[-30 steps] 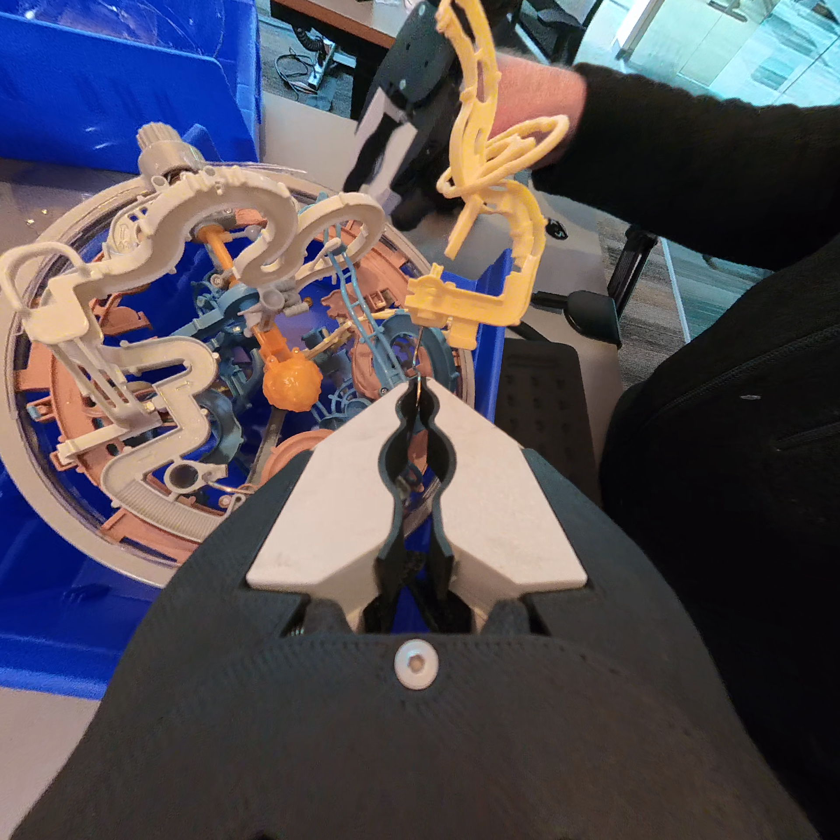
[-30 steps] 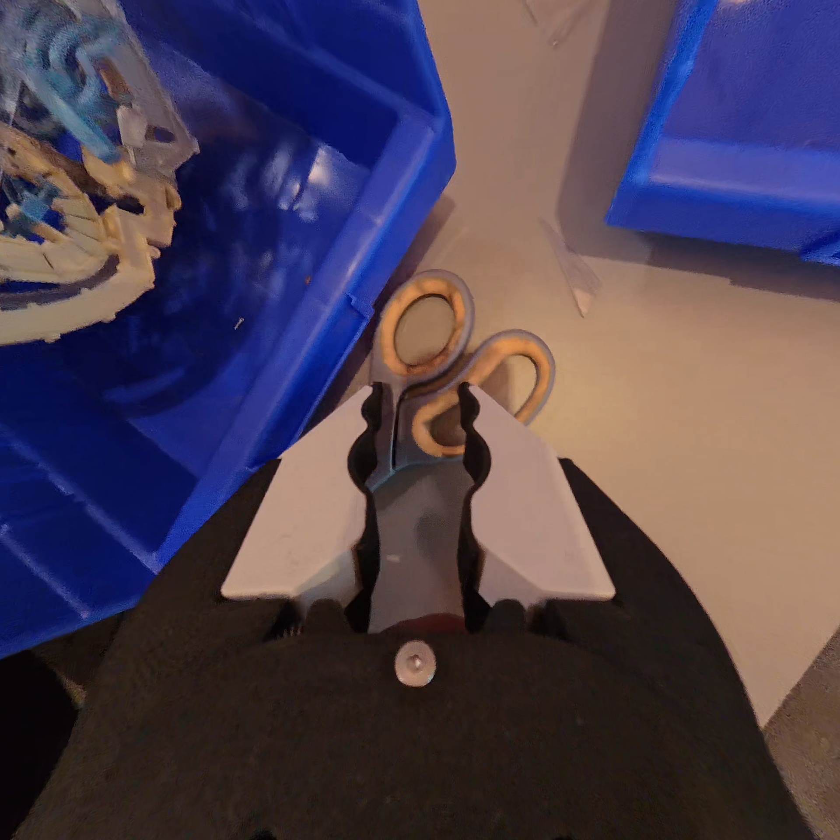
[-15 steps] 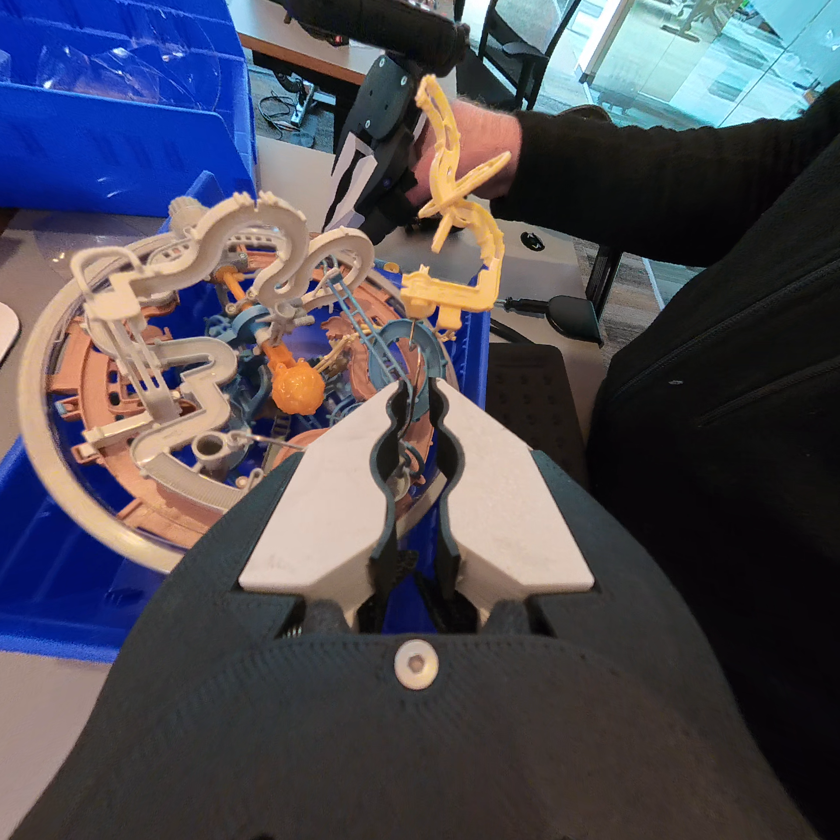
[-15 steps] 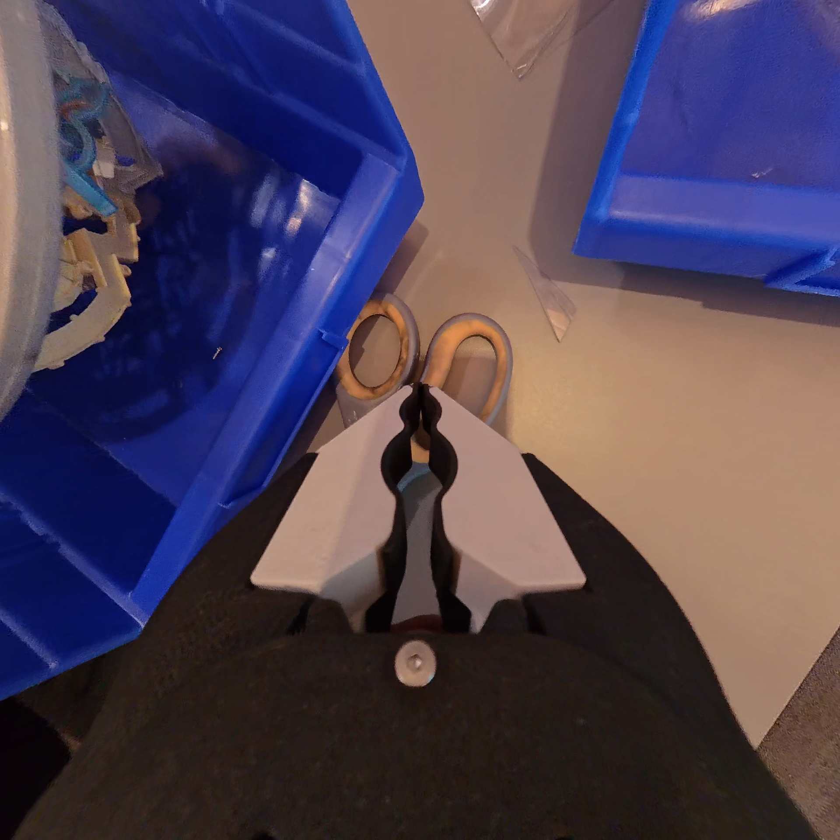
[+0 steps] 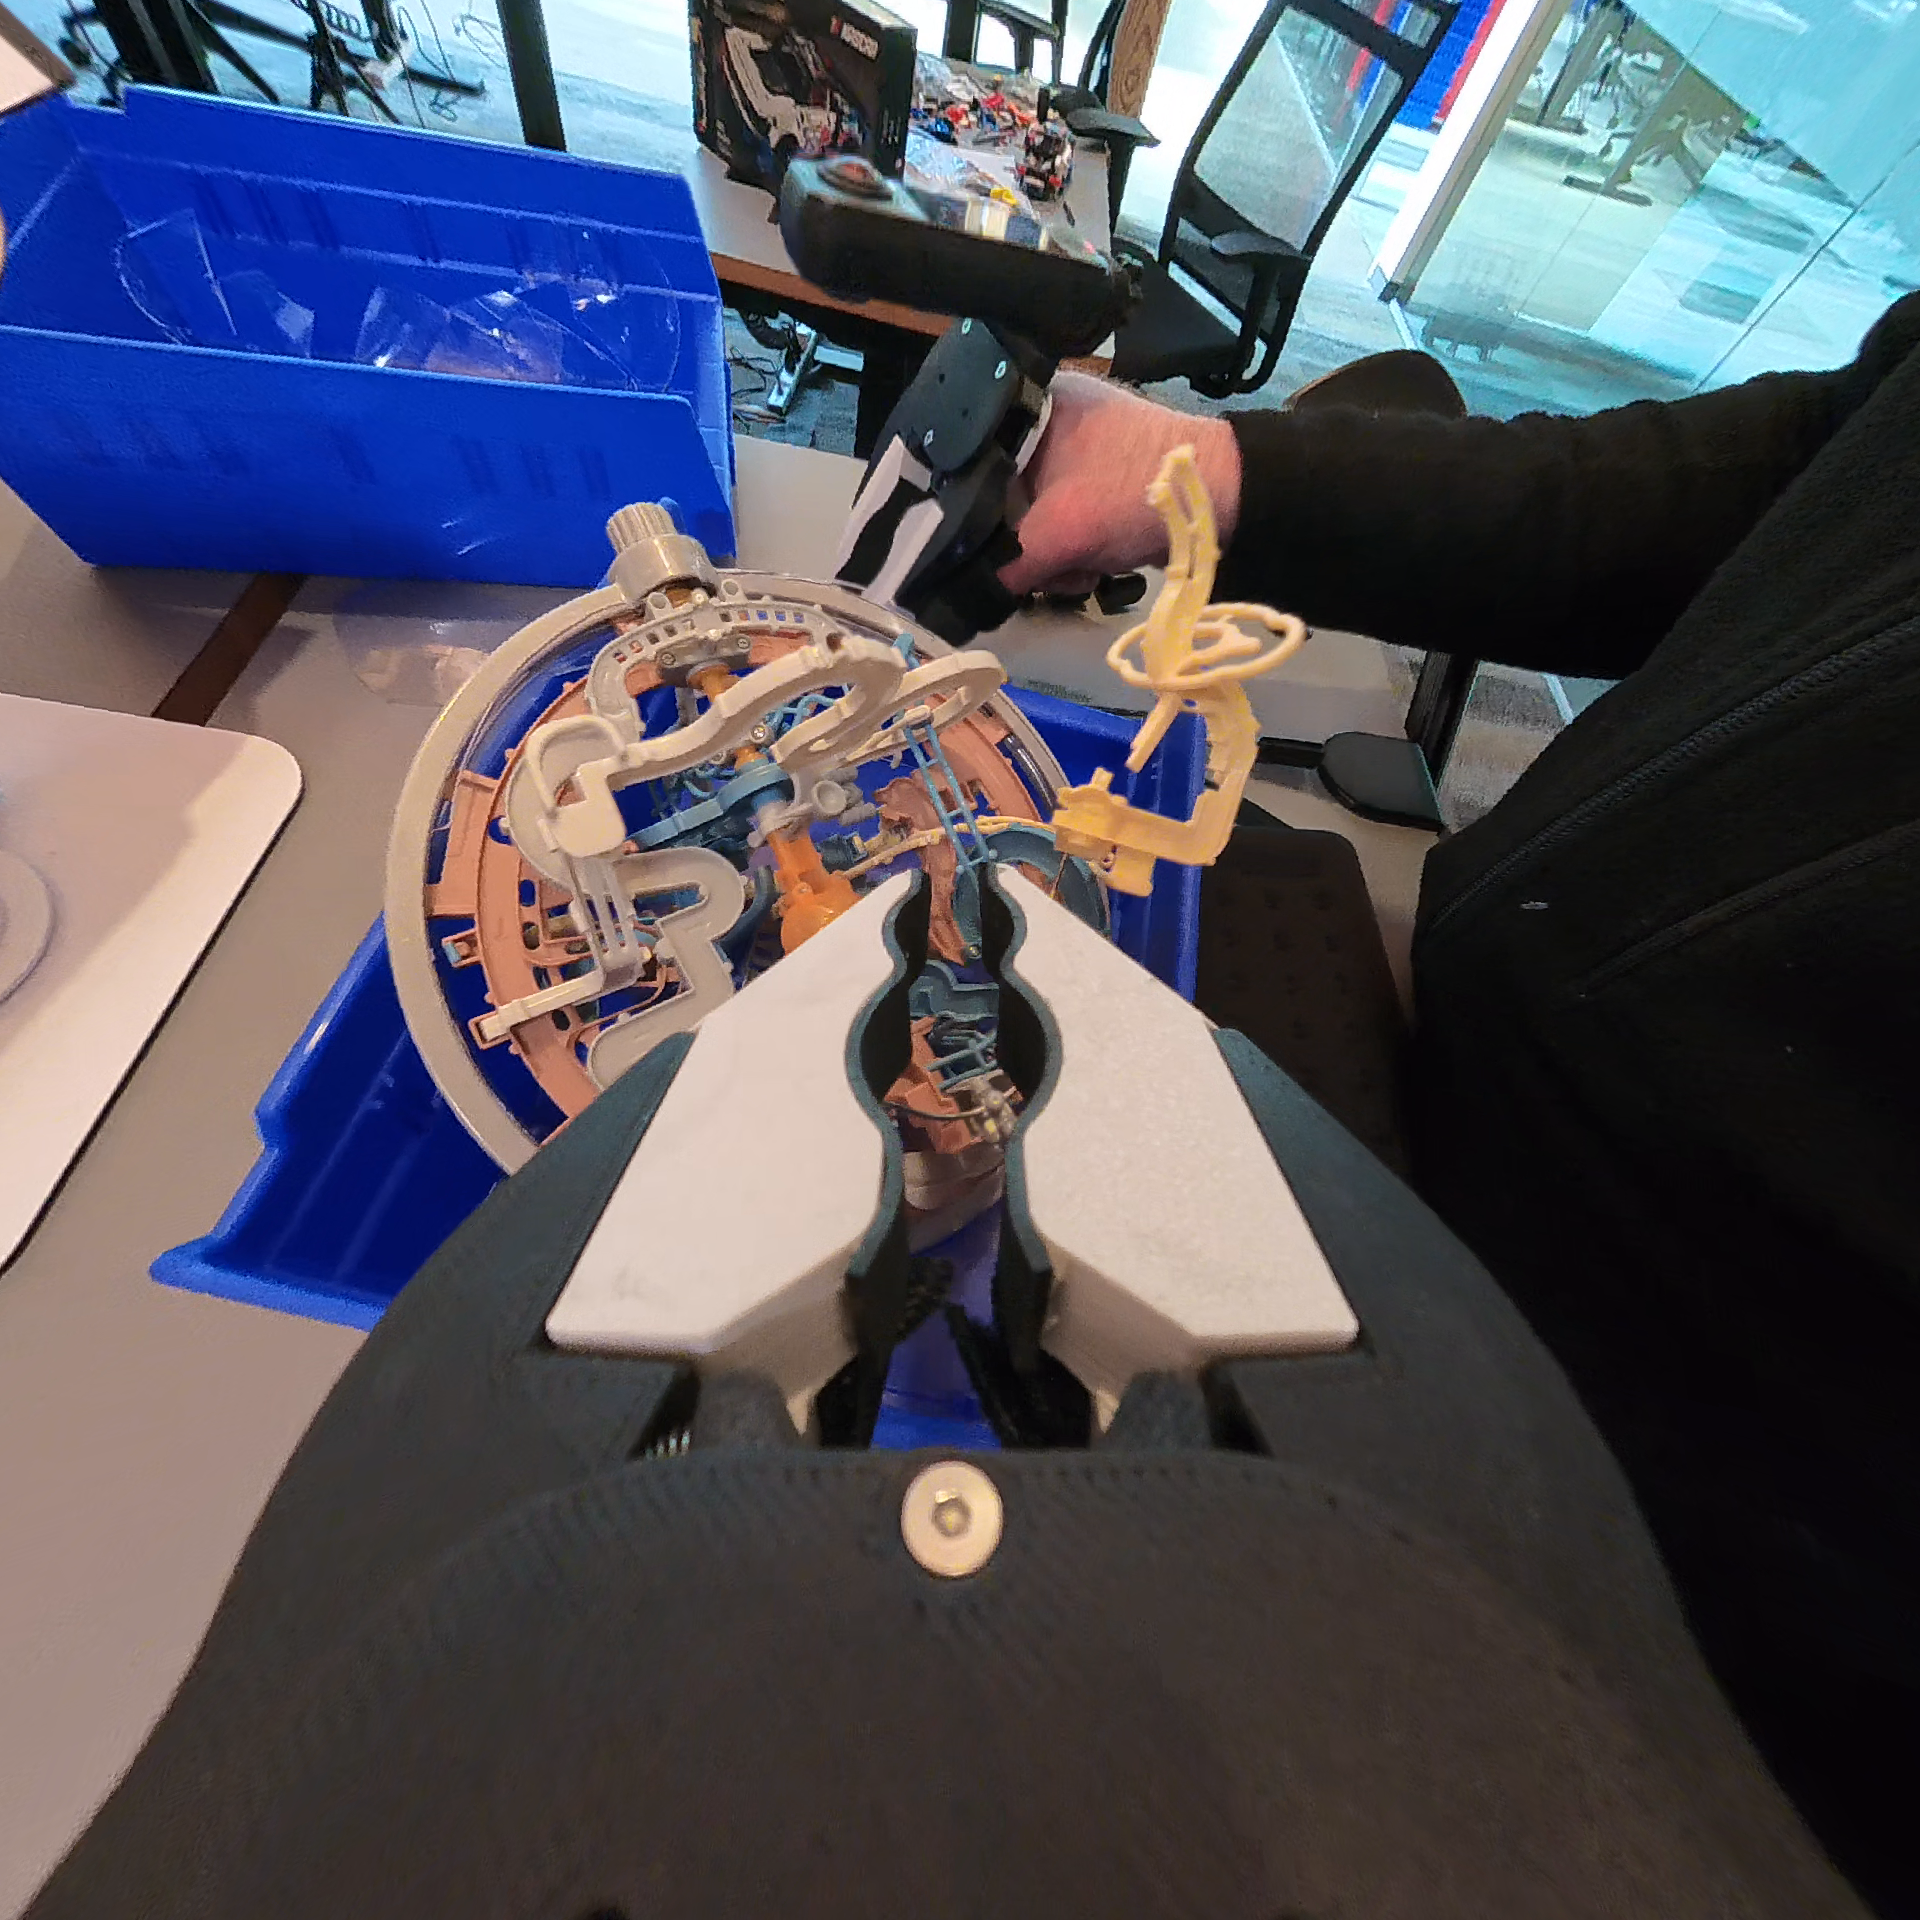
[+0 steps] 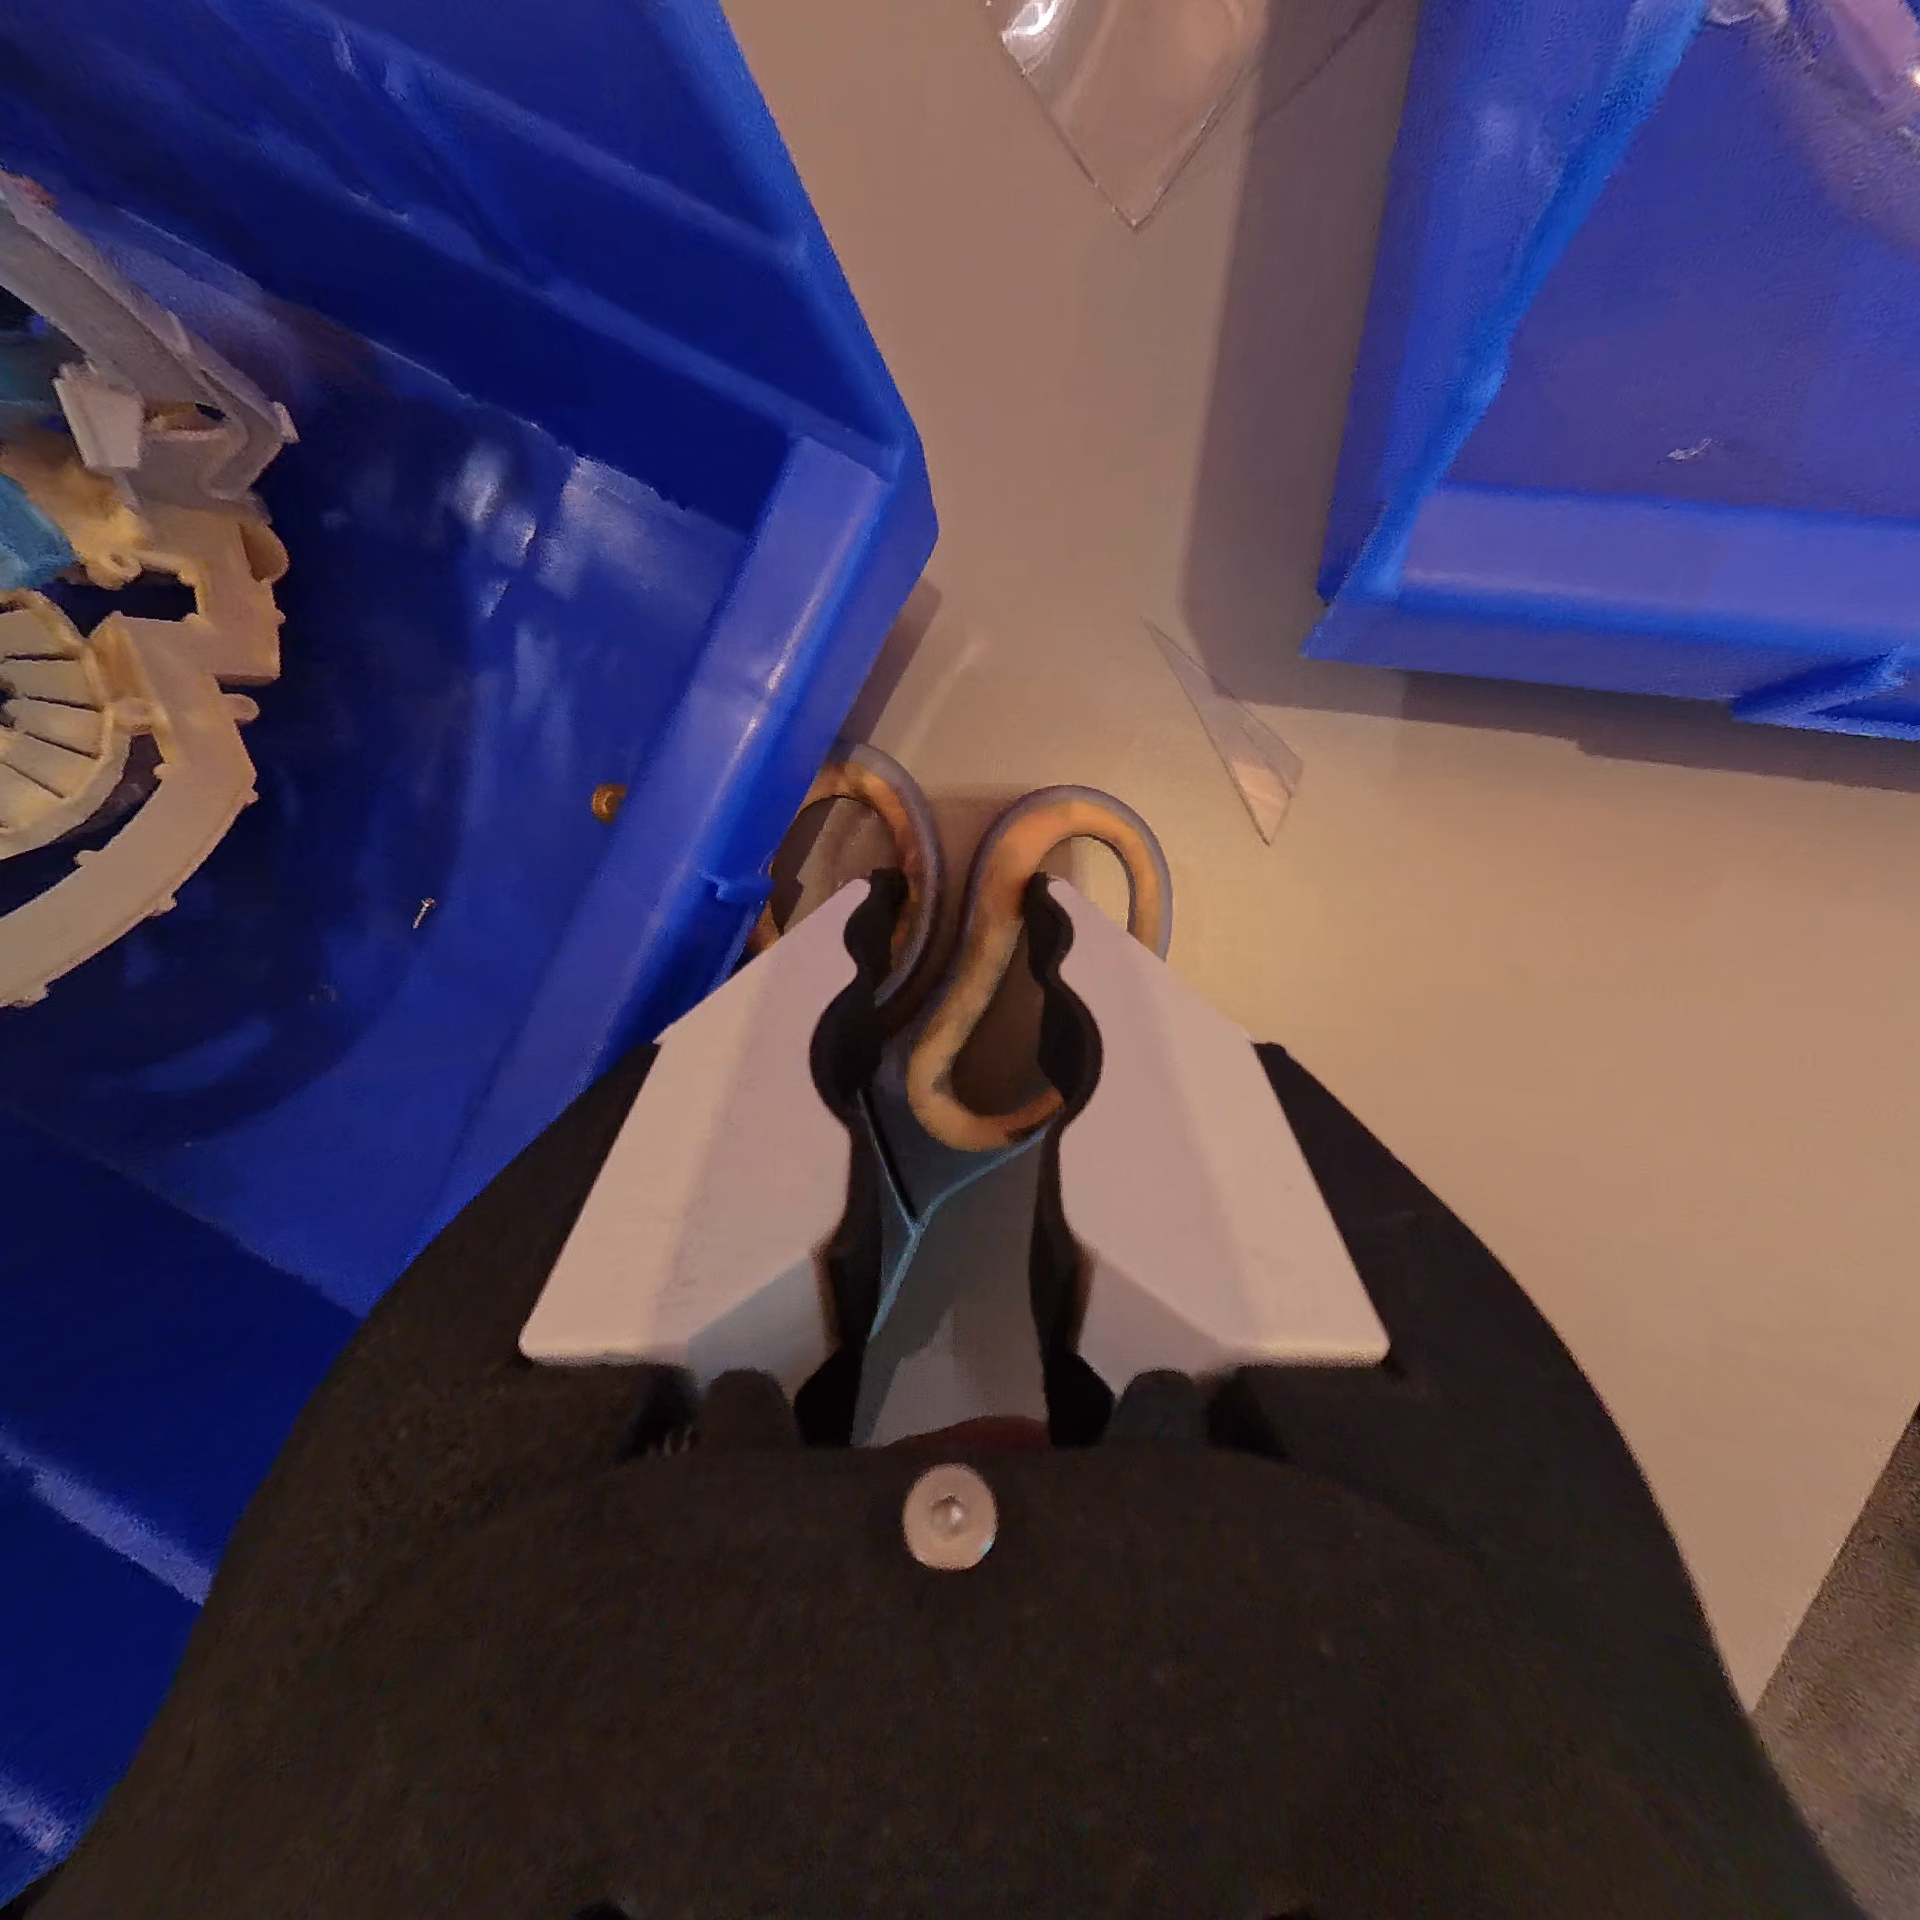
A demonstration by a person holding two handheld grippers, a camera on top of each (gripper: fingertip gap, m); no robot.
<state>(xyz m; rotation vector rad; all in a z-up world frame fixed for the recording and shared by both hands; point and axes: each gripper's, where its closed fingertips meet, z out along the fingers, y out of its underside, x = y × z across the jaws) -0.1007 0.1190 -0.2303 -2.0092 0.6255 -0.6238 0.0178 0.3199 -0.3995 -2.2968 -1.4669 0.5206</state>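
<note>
A round maze-ball toy point(image 5: 582, 831) with a grey ring, white, brown and blue tracks and a yellow piece point(image 5: 1174, 821) sticking out stands tilted in a blue bin point(image 5: 343, 1153). My left gripper point(image 5: 954, 883) is at its near side, the jaws almost together on thin inner track parts. My right gripper point(image 6: 961, 894) points down at the table, shut on the orange-and-grey scissors point(image 6: 997, 1039), whose handles fill the gap between the pads. The right gripper also shows in the left wrist view point(image 5: 904, 561), behind the bin, held by a hand.
A second blue bin point(image 5: 343, 416) holding clear plastic shells stands behind; it also shows in the right wrist view point(image 6: 1621, 582). Clear plastic scraps point(image 6: 1236, 748) lie on the table. A white board point(image 5: 114, 862) lies at the left. A person in black point(image 5: 1662, 1039) is at the right. The left gripper's tips are roughly 30 cm from the right gripper's.
The left view has pulled back and up, and the left jaws have parted slightly. The right jaws shut half a second ago and have since parted somewhat around the scissor handles.
</note>
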